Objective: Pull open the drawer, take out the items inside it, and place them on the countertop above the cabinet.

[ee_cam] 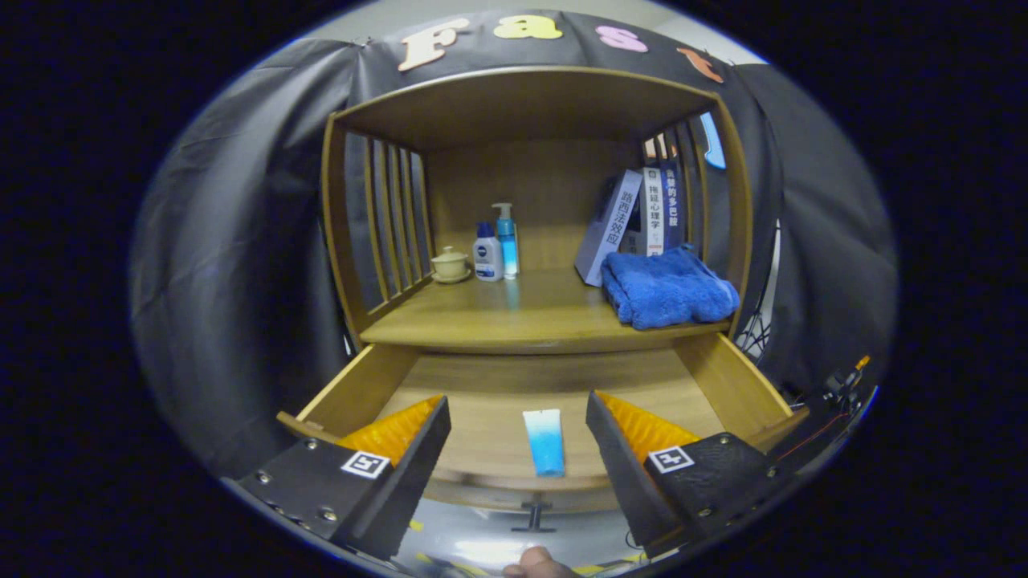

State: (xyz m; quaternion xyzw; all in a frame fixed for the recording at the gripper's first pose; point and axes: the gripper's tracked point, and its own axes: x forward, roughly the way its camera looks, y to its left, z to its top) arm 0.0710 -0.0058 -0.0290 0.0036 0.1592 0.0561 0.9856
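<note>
Gaping tongs [518, 417], tube [544, 441] between, untouched

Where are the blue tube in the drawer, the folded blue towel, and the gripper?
blue tube [544, 441], gripper view, mid-body.
folded blue towel [671, 287], gripper view, top fold.
gripper [518, 413], gripper view, open gap between fingertips.

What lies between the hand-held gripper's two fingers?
In the gripper view, the blue-and-white tube lies on the open drawer's floor between the hand-held gripper's open fingers, untouched.

Blue-white tube [544, 441]; blue towel [669, 287]; tan wood drawer [353, 391].
</note>
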